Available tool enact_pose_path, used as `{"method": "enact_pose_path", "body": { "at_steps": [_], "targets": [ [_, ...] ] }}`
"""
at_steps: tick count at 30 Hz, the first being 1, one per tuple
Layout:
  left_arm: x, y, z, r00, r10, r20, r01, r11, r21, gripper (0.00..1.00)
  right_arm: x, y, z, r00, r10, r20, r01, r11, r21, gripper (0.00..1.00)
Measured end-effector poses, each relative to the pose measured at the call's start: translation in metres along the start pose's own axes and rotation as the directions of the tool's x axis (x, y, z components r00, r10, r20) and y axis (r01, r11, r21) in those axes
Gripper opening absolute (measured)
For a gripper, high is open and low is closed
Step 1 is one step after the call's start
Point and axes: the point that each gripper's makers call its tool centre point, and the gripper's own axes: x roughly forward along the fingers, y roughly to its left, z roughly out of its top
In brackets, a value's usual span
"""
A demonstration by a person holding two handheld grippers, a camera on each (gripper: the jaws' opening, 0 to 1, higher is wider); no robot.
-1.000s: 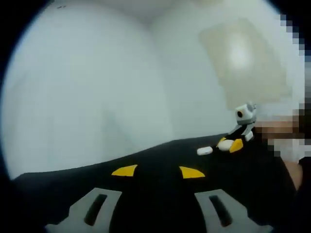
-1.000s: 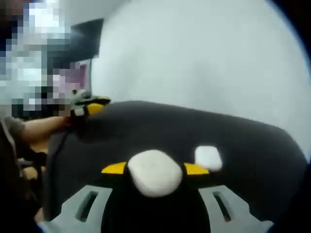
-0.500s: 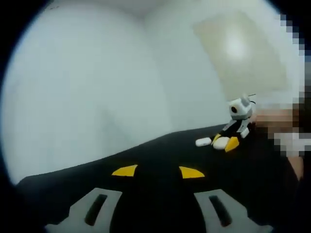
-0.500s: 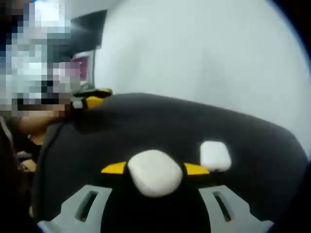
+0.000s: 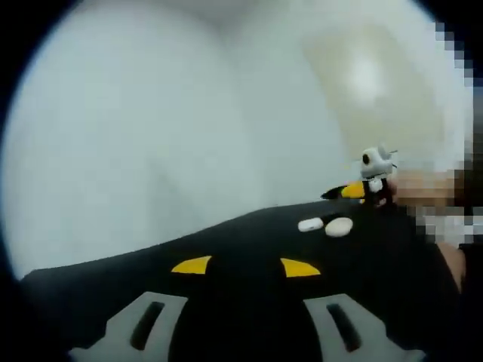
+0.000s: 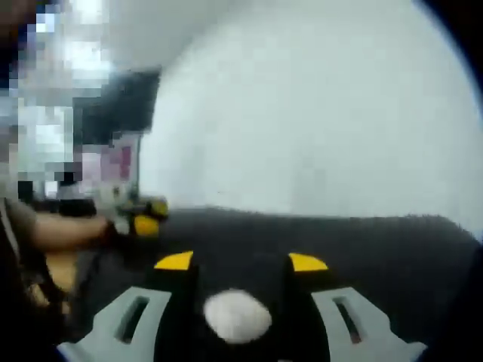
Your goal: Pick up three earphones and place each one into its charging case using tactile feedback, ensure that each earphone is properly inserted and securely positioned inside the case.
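Left gripper view: the left gripper point(image 5: 245, 265) is seen with its two grey jaws rising from the bottom edge, yellow tips set well apart and nothing held between them, above a dark mat point(image 5: 226, 249) that covers the near part of the scene. Farther out and to the right, two small white objects lie on the mat just beside each other: an oblong piece point(image 5: 310, 225) on the left, whose identity as earphone or case cannot be told at this blur, and a rounded charging case point(image 5: 339, 226) on the right. Just beyond them the right gripper point(image 5: 353, 191) is seen entering from the right, its yellow tip lifted clear of the case; whether anything is carried cannot be told from here. A pale wall point(image 5: 151, 128) forms the far background. Right gripper view: the right gripper point(image 6: 241, 262) is shown with its yellow-tipped jaws spread wide and empty, and the white rounded charging case point(image 6: 237, 316) is seen on the mat point(image 6: 362, 241) low between the jaw bases, apart from both tips. At far left the left gripper point(image 6: 145, 217) is seen above the mat's edge, with a person's forearm point(image 6: 64, 230) behind it. A dark screen point(image 6: 113, 121) stands at far left against the pale wall point(image 6: 317, 121).
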Motion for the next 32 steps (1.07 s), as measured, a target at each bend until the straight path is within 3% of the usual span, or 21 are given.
{"method": "enact_pose_path", "body": {
  "at_steps": [3, 5, 7, 9, 13, 15, 16, 17, 18, 19, 21, 24, 28, 32],
  "targets": [
    [-0.002, 0.006, 0.002, 1.000, 0.009, 0.015, -0.008, 0.999, -0.042, 0.31, 0.002, -0.001, 0.036, 0.993, -0.012, 0.116, 0.000, 0.995, 0.100, 0.37],
    [-0.003, 0.009, 0.004, 0.999, 0.015, 0.029, -0.013, 0.998, -0.059, 0.31, 0.009, 0.017, 0.040, 0.991, 0.031, 0.131, -0.041, 0.996, 0.075, 0.36],
    [-0.004, 0.010, 0.005, 0.999, 0.016, 0.036, -0.014, 0.998, -0.066, 0.31, 0.019, 0.047, 0.021, 0.989, 0.125, 0.076, -0.130, 0.990, 0.062, 0.36],
    [-0.006, 0.009, 0.006, 0.999, 0.019, 0.042, -0.017, 0.999, -0.052, 0.30, 0.025, 0.073, -0.016, 0.978, 0.198, -0.066, -0.193, 0.978, 0.075, 0.36],
    [-0.006, 0.001, 0.005, 0.999, 0.027, 0.020, -0.028, 0.998, 0.061, 0.25, 0.026, 0.094, -0.072, 0.944, 0.220, -0.246, -0.234, 0.972, -0.029, 0.29],
    [-0.007, 0.006, 0.008, 0.998, 0.063, 0.015, -0.063, 0.997, 0.037, 0.22, 0.025, 0.093, -0.084, 0.943, 0.223, -0.246, -0.229, 0.973, 0.007, 0.29],
    [-0.009, 0.010, 0.007, 0.995, 0.099, -0.010, -0.099, 0.995, 0.014, 0.22, 0.023, 0.091, -0.087, 0.935, 0.208, -0.289, -0.227, 0.973, -0.034, 0.29],
    [-0.013, 0.013, 0.009, 0.991, 0.128, -0.028, -0.128, 0.992, 0.006, 0.22, 0.022, 0.088, -0.086, 0.937, 0.195, -0.291, -0.230, 0.969, -0.091, 0.29],
    [-0.014, 0.009, 0.013, 0.991, 0.131, -0.024, -0.130, 0.991, 0.010, 0.22, 0.023, 0.087, -0.081, 0.951, 0.195, -0.238, -0.224, 0.969, -0.102, 0.29],
    [-0.017, 0.007, 0.017, 0.991, 0.133, -0.026, -0.133, 0.991, 0.002, 0.23, 0.020, 0.086, -0.080, 0.950, 0.199, -0.240, -0.226, 0.970, -0.092, 0.29],
    [-0.022, -0.008, 0.022, 0.994, 0.101, -0.037, -0.103, 0.993, -0.064, 0.24, 0.018, 0.085, -0.072, 0.958, 0.208, -0.197, -0.226, 0.972, -0.068, 0.29],
    [-0.027, -0.021, 0.026, 0.997, 0.073, -0.038, -0.076, 0.993, -0.086, 0.25, 0.017, 0.077, -0.063, 0.971, 0.192, -0.145, -0.203, 0.977, -0.065, 0.29],
    [-0.033, -0.021, 0.021, 0.995, 0.085, -0.042, -0.088, 0.992, -0.086, 0.24, 0.017, 0.080, -0.074, 0.958, 0.208, -0.198, -0.235, 0.964, -0.122, 0.29],
    [-0.039, -0.008, 0.002, 0.995, 0.082, -0.059, -0.093, 0.975, -0.200, 0.30, 0.018, 0.092, -0.082, 0.944, 0.233, -0.234, -0.281, 0.939, -0.199, 0.29]
  ]
}}
